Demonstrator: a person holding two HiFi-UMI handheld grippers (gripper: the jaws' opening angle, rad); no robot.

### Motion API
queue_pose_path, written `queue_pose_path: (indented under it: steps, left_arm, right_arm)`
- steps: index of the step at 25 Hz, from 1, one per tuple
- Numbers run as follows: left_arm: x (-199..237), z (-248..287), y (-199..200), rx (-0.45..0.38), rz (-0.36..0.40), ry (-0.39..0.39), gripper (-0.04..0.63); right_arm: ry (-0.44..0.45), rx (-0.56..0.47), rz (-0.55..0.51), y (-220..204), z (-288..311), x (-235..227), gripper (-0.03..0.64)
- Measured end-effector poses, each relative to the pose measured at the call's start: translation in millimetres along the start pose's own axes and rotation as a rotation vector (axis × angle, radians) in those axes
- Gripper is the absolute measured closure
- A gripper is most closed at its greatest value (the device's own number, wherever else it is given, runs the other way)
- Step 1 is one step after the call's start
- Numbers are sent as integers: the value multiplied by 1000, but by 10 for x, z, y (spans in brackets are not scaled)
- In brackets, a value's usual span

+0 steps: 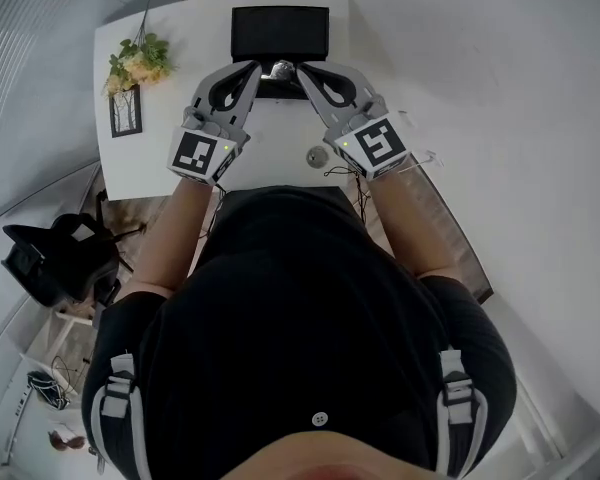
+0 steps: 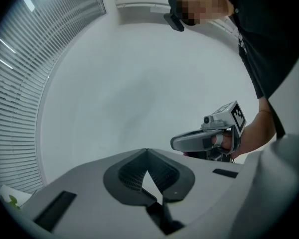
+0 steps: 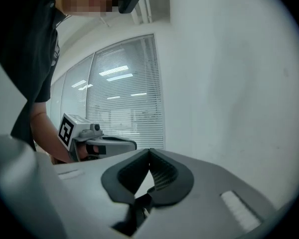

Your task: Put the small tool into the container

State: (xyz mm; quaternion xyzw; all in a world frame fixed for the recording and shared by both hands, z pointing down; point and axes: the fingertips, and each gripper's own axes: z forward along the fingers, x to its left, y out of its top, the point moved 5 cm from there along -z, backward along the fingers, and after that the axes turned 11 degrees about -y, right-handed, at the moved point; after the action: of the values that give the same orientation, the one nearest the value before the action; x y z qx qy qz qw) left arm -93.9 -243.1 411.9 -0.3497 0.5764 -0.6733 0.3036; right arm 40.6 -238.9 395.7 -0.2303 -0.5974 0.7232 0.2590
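Your left tongs (image 1: pixel 254 66) and right tongs (image 1: pixel 304 70) are both clenched, pads pressed together with nothing between them. They hang over the white tabletop (image 1: pixel 160 158), tips angled in toward each other. The small tool (image 1: pixel 281 68), a silvery piece, sits between those two tips, just at the near edge of the black container (image 1: pixel 280 30) and outside it; whether either tip touches it can't be told. At the tabletop's left stand some flowers (image 1: pixel 138 63) and a small frame (image 1: pixel 126 111)
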Motion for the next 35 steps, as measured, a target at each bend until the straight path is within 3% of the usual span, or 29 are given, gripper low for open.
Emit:
queue_pose_path:
  steps: [5, 14, 35]
  left_arm:
    - [-93, 4, 149, -24, 14, -38, 588]
    - [-135, -32, 303, -58, 48, -50, 588]
    - [-96, 3, 297, -34, 40, -37, 588]
  right_arm:
    - [-20, -73, -19, 202, -105, 48, 604]
    - [-53, -106, -20, 219, -71, 25, 604]
    - [-65, -82, -25, 173, -74, -44, 606]
